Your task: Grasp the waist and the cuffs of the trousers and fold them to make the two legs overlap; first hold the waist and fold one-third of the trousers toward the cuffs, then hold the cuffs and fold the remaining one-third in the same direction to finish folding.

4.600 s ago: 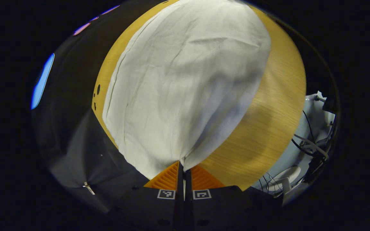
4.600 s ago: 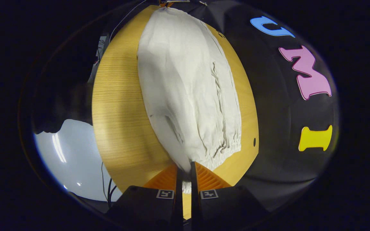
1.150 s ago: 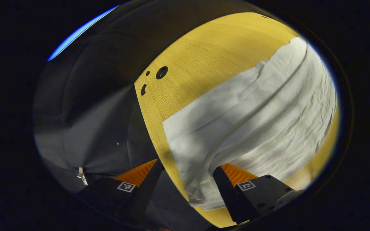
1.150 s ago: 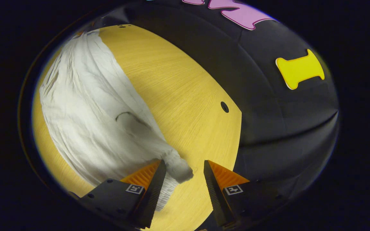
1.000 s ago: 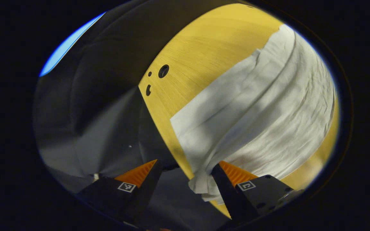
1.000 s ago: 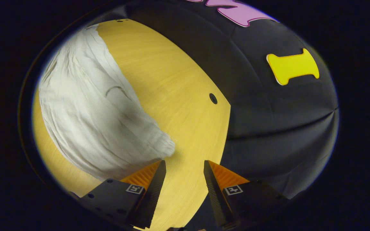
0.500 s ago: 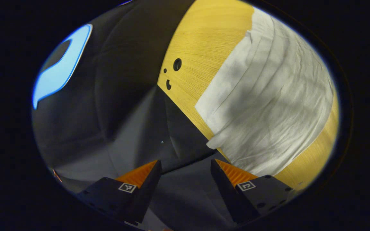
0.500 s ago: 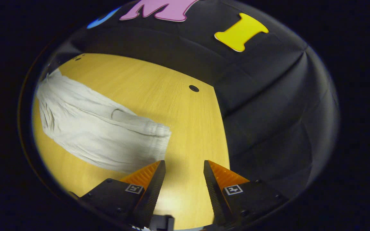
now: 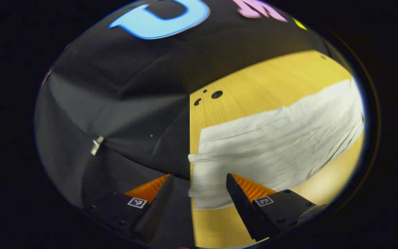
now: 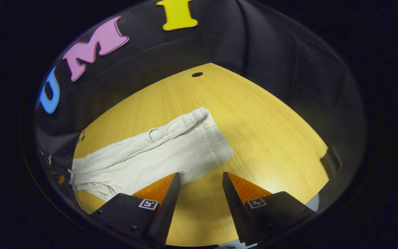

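The white trousers (image 10: 157,152) lie flat on the wooden table (image 10: 261,138), folded lengthwise with one leg over the other. The gathered waist (image 10: 216,135) is at their right end in the right gripper view. The cuffs (image 9: 202,166) reach the table's edge in the left gripper view, and the legs (image 9: 282,141) run off to the right. My left gripper (image 9: 199,185) is open, with the cuff end just ahead between its fingers and untouched. My right gripper (image 10: 199,181) is open above bare table, just short of the waist's near edge.
The table's left edge (image 9: 189,138) drops off beside the cuffs, with small holes (image 9: 216,94) near its far corner. Another hole (image 10: 197,74) sits at the far edge in the right gripper view. A dark block (image 10: 330,160) is on the table's right rim.
Both grippers, shut on the trousers 4.6 s ago, have let go and opened. Over the last second both have swung round and pulled back, so the cloth lies flat.
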Action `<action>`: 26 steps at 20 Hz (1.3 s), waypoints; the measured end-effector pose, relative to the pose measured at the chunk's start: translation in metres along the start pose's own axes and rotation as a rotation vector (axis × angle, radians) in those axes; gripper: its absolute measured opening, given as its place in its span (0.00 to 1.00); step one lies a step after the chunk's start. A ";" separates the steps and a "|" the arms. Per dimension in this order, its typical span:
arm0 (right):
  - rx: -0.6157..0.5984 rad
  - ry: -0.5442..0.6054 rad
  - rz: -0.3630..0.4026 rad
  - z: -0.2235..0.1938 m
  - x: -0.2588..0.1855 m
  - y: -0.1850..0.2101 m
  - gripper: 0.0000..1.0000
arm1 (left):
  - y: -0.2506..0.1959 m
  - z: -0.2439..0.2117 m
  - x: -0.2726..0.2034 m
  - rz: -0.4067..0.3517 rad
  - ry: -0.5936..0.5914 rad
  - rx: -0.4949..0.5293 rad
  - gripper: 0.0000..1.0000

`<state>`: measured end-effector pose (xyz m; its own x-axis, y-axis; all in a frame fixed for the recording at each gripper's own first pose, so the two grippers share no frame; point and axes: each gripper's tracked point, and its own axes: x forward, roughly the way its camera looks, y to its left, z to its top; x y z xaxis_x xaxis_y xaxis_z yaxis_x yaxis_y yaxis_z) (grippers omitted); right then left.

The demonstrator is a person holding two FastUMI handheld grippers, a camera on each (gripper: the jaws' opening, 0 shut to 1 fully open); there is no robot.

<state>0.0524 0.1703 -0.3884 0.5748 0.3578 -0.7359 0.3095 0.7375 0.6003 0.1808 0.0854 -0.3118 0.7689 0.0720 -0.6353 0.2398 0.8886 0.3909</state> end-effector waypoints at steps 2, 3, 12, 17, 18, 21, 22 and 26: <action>0.099 -0.001 0.013 -0.001 0.008 0.005 0.77 | -0.007 0.005 -0.005 -0.046 -0.055 -0.165 0.96; 0.132 -0.001 0.010 0.000 0.012 0.005 0.77 | -0.012 0.006 -0.007 -0.068 -0.077 -0.237 0.96; 0.325 -0.005 -0.044 0.010 0.045 0.001 0.77 | -0.028 -0.018 -0.013 -0.156 -0.050 -0.604 0.98; 0.519 -0.055 -0.065 0.017 0.052 -0.008 0.74 | -0.037 -0.052 -0.016 -0.188 0.025 -0.694 0.96; 0.565 -0.059 -0.061 0.017 0.052 -0.011 0.72 | -0.041 -0.057 -0.016 -0.199 0.039 -0.721 0.96; 0.676 -0.041 -0.046 0.011 0.041 -0.020 0.16 | -0.058 -0.065 -0.015 -0.254 0.069 -0.852 0.95; 0.669 -0.049 -0.045 0.011 0.048 -0.020 0.16 | -0.063 -0.067 -0.015 -0.275 0.077 -0.913 0.96; 0.553 -0.050 -0.035 0.012 0.048 -0.020 0.16 | -0.074 -0.075 -0.003 -0.323 0.104 -1.131 0.96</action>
<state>0.0827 0.1664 -0.4318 0.5880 0.3009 -0.7508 0.6730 0.3329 0.6605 0.1168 0.0538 -0.3887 0.7041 -0.2396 -0.6685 -0.2876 0.7645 -0.5770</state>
